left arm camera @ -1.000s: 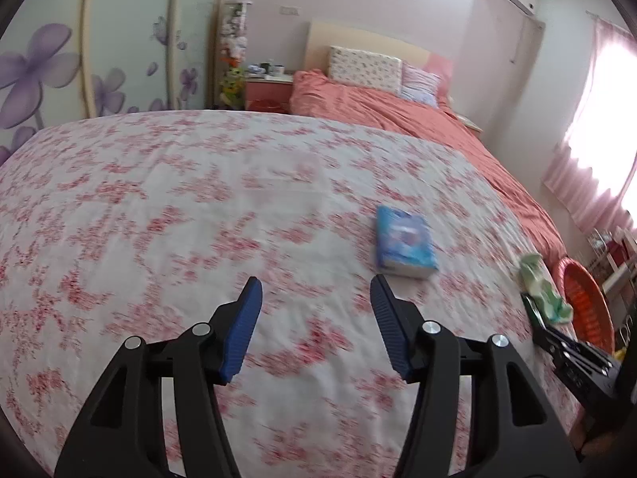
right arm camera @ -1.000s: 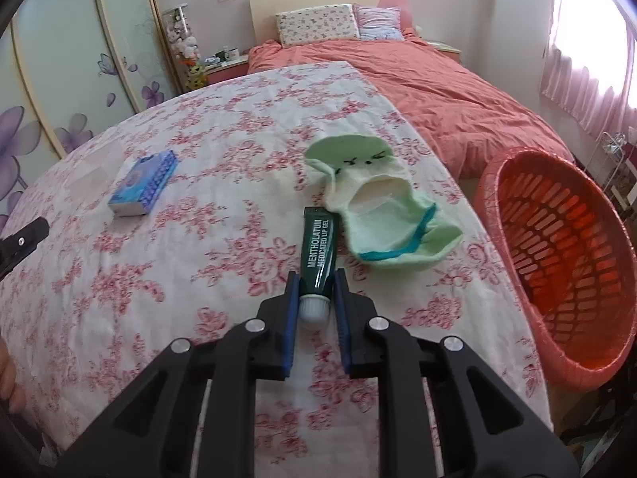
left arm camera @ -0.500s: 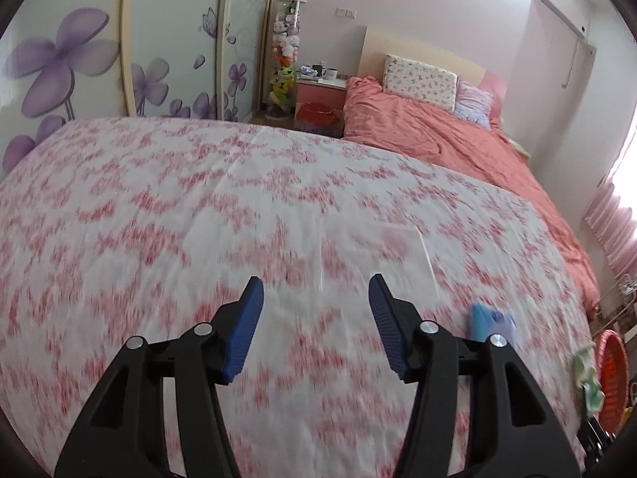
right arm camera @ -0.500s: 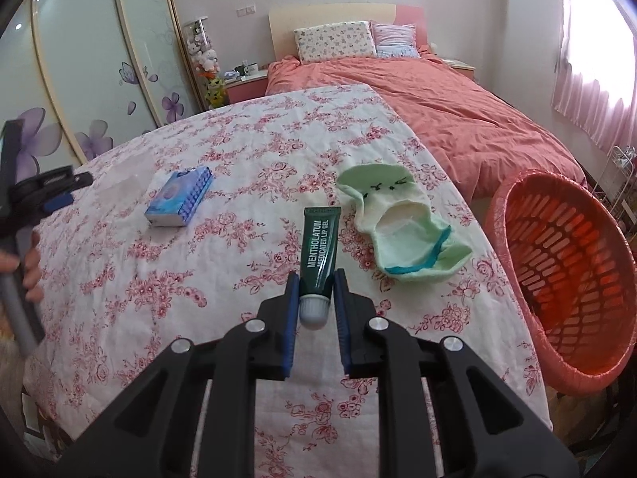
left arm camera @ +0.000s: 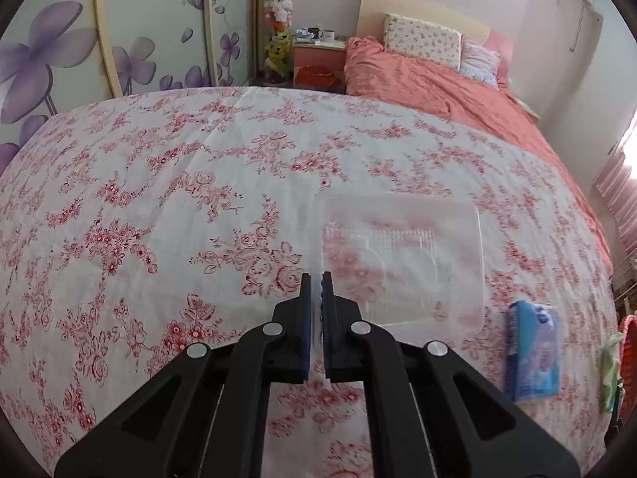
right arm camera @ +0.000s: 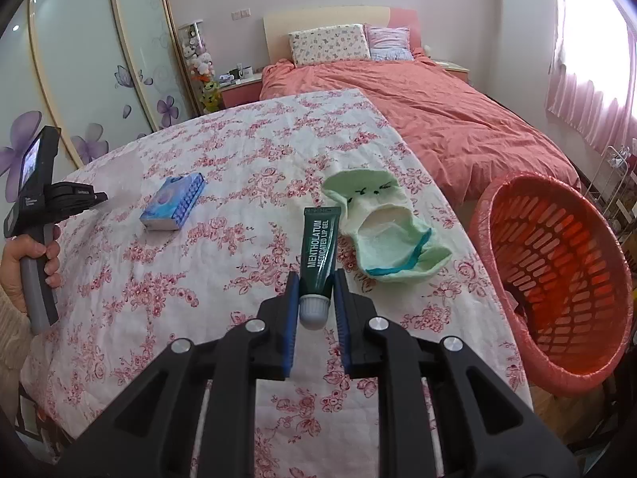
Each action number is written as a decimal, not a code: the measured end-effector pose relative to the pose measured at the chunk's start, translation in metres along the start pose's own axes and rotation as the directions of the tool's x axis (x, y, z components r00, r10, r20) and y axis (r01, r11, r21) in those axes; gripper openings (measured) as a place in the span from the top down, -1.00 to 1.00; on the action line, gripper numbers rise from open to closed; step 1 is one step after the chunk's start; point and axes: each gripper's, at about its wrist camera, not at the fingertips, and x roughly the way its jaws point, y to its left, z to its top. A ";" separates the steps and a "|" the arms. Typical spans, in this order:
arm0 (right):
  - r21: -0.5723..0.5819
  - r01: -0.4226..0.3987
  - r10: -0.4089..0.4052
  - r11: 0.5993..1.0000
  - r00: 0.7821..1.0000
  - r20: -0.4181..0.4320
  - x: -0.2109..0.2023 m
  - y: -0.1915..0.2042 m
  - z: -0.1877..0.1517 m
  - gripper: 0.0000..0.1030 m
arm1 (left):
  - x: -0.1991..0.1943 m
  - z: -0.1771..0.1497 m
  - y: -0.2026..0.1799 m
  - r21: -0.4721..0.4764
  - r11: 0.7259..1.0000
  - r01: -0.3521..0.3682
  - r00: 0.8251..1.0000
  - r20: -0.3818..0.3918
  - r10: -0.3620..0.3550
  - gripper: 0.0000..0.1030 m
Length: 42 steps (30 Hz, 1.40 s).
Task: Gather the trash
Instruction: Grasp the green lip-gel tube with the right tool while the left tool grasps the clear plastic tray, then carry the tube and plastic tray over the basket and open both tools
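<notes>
I am pinching the near-left edge of the clear plastic tray (left arm camera: 402, 263) with my left gripper (left arm camera: 316, 290), its fingers nearly closed. My right gripper (right arm camera: 314, 290) is holding the green lip gel tube (right arm camera: 320, 243) by its cap end, fingers narrow. The tray is lying on the floral table (left arm camera: 159, 199); the orange basket (right arm camera: 557, 279) is sitting at three o'clock of the tube.

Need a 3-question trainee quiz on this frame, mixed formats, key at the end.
1. What does the right gripper hold?
A) green sock
B) Mentholatum lip gel tube
C) blue packet
2. True or false: the red laundry basket sits on top of the floral bedspread.
3. Which item has its edge at the left gripper's shut tips?

Key:
1. B
2. False
3. The clear plastic tray
</notes>
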 end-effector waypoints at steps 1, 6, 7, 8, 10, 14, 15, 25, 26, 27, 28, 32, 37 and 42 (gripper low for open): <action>0.000 0.001 -0.001 1.000 1.000 0.005 -0.002 -0.001 0.001 0.66 | -0.003 0.001 -0.001 0.001 1.000 0.001 1.000 0.010 -0.001 0.93; 0.016 0.005 -0.005 1.000 0.999 0.039 -0.016 -0.007 0.006 0.66 | -0.039 0.003 -0.014 0.044 0.999 -0.004 0.995 0.097 -0.001 0.93; 0.020 0.006 -0.007 1.000 0.999 0.049 -0.020 -0.009 0.007 0.66 | -0.046 0.003 -0.018 0.055 0.998 -0.002 0.994 0.113 -0.005 0.93; 0.022 0.007 -0.008 1.000 0.998 0.056 -0.023 -0.010 0.007 0.66 | -0.057 0.001 -0.024 0.074 0.997 -0.004 0.990 0.138 -0.006 0.93; 0.033 0.011 -0.013 0.999 0.997 0.076 -0.031 -0.014 0.009 0.66 | -0.069 0.000 -0.033 0.099 0.995 -0.006 0.986 0.165 -0.011 0.93; 0.051 0.020 -0.025 0.999 0.994 0.104 -0.044 -0.024 0.010 0.66 | -0.092 -0.004 -0.059 0.146 0.989 0.031 0.978 0.197 -0.060 0.93; 0.055 0.024 -0.031 0.998 0.993 0.112 -0.048 -0.026 0.011 0.66 | -0.095 -0.006 -0.064 0.153 0.987 0.044 0.977 0.199 -0.074 0.93; 0.125 0.070 -0.092 0.990 0.979 0.181 -0.082 -0.065 0.009 0.66 | -0.122 -0.032 -0.127 0.245 0.955 0.170 0.958 0.185 -0.218 0.93; 0.136 0.075 -0.100 0.988 0.977 0.188 -0.085 -0.070 0.009 0.66 | -0.124 -0.035 -0.134 0.255 0.950 0.179 0.956 0.182 -0.229 0.93; 0.147 0.081 -0.109 0.986 0.975 0.194 -0.088 -0.076 0.009 0.66 | -0.125 -0.038 -0.141 0.265 0.946 0.189 0.954 0.177 -0.240 0.93; 0.158 0.087 -0.118 0.984 0.973 0.200 -0.091 -0.082 0.008 0.66 | -0.126 -0.041 -0.146 0.272 0.942 0.196 0.953 0.174 -0.248 0.93; 0.195 0.109 -0.152 0.975 0.964 0.219 -0.100 -0.101 0.006 0.66 | -0.129 -0.053 -0.170 0.305 0.925 0.228 0.944 0.163 -0.286 0.93; 0.232 0.132 -0.187 0.964 0.954 0.234 -0.108 -0.121 0.003 0.66 | -0.135 -0.066 -0.197 0.332 0.906 0.262 0.934 0.150 -0.325 0.93; 0.261 0.159 -0.225 0.952 0.942 0.248 -0.115 -0.138 -0.001 0.66 | -0.140 -0.078 -0.221 0.361 0.883 0.302 0.921 0.131 -0.368 0.93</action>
